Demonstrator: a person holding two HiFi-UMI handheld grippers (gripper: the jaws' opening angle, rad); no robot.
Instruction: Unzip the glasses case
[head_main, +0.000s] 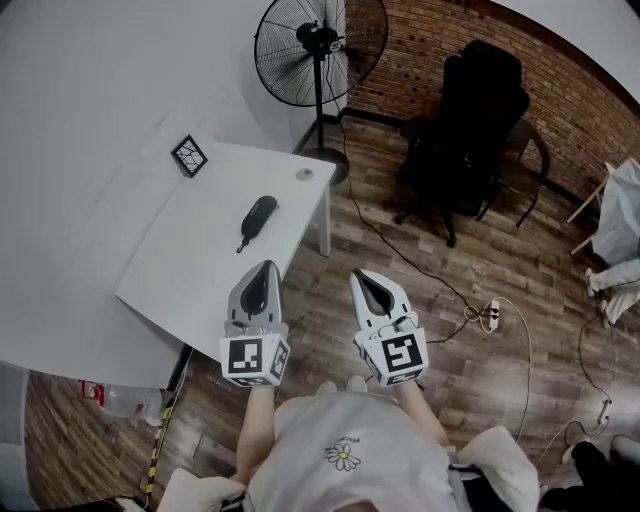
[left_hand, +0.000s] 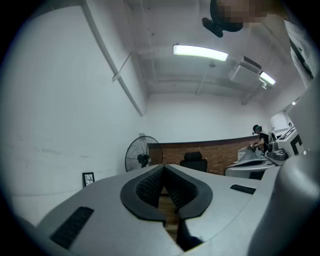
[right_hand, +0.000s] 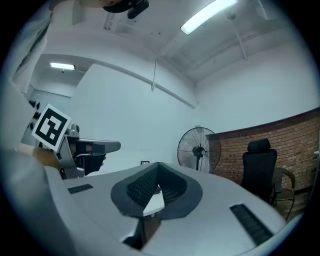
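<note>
A black glasses case lies zipped on the white table, its thin pull strap pointing toward the near edge. Both grippers are held level in front of the person, short of the table's near corner and above the wooden floor. My left gripper is shut with nothing in it, its tips closest to the table edge. Beside it, my right gripper is also shut and empty. In the left gripper view the left gripper shows its jaws meeting at the tip; in the right gripper view the right gripper shows the same. Neither touches the case.
A small black-framed card and a small round disc sit on the table's far part. A standing fan is behind the table, a black office chair to the right. Cables and a power strip lie on the floor.
</note>
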